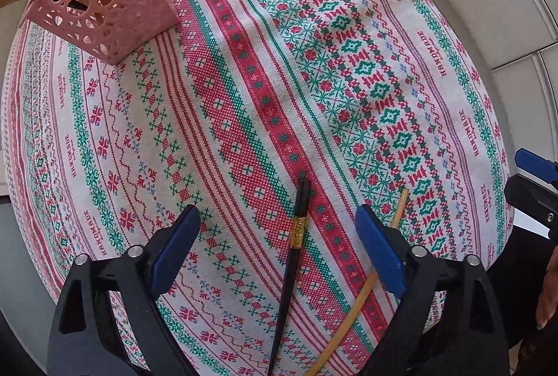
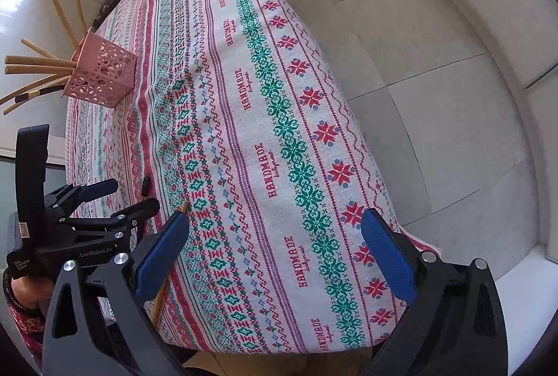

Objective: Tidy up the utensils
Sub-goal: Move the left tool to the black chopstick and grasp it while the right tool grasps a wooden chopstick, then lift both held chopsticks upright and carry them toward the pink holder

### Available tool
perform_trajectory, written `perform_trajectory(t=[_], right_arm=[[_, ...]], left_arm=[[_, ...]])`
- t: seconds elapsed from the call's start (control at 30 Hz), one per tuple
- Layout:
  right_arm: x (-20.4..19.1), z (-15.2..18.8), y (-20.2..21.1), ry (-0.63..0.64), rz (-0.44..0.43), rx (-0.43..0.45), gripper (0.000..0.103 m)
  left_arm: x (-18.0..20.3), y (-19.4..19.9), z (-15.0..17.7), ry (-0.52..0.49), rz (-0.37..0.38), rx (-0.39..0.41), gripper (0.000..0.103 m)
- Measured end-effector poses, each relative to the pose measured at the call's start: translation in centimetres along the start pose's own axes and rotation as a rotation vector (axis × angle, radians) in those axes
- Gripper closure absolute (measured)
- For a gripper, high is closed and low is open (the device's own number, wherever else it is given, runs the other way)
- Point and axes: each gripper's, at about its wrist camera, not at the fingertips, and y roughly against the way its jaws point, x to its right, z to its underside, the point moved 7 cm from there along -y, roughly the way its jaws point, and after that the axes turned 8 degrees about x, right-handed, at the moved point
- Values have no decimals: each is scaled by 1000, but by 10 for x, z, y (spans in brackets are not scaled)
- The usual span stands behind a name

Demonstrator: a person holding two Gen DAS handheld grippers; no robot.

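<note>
A black chopstick (image 1: 296, 236) with a gold band lies on the patterned tablecloth (image 1: 244, 79), between the blue pads of my left gripper (image 1: 279, 250). The pads stand apart and do not touch it. A bamboo chopstick (image 1: 359, 299) lies just right of it, partly behind the right finger. In the right wrist view that bamboo chopstick (image 2: 162, 299) runs under the left finger of my right gripper (image 2: 275, 257), which is open over bare cloth. The left gripper (image 2: 134, 193) points down at the black chopstick's tip (image 2: 144, 184). A pink perforated holder (image 1: 104, 3) (image 2: 101, 76) stands far off.
The holder contains several bamboo chopsticks (image 2: 38, 66) and a dark one, fanning out leftward. The cloth-covered table (image 2: 314, 132) ends at a near edge and a right edge above a pale tiled floor (image 2: 436, 97). A finger (image 1: 533, 163) of the right gripper shows at the left view's right edge.
</note>
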Motion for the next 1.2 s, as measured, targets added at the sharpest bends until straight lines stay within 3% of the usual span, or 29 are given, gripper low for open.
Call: perform_trajectory(t=[0.1, 0.17, 0.33, 0.37, 0.57, 0.7, 0.87, 0.97, 1.1, 1.13, 1.17, 1.2], right_arm=[[-1, 1, -2, -10, -8, -16, 7], [-4, 2, -5, -20, -22, -31, 7], [-18, 9, -13, -32, -40, -61, 7], [-22, 11, -14, -39, -44, -66, 7], [-54, 26, -24, -27, -43, -88, 8], [-73, 38, -39, -21, -4, -118, 20], [-89, 37, -47, -60, 65, -68, 26], [-108, 43, -55, -10, 157, -35, 26], [-145, 64, -68, 198, 320, 60, 27], [-153, 66, -65, 214, 298, 116, 42], [-159, 69, -64, 227, 284, 132, 49], [-164, 70, -63, 244, 259, 136, 75]], left_arm=[[-2, -2, 3, -8, 5, 11, 39], [-4, 1, 3, -7, 6, 34, 51], [1, 18, 15, -41, 4, 87, 94], [3, 20, 20, -46, 2, 96, 97], [-19, 40, 51, 7, -1, 154, 97], [-49, 76, 66, 88, 38, 240, 97], [-78, 113, 79, 156, 54, 326, 97], [-81, 127, 78, 185, 56, 359, 97], [-91, 139, 73, 214, 69, 406, 97], [-95, 142, 74, 220, 68, 415, 97], [-97, 140, 75, 226, 67, 423, 97], [-101, 143, 78, 233, 66, 429, 97]])
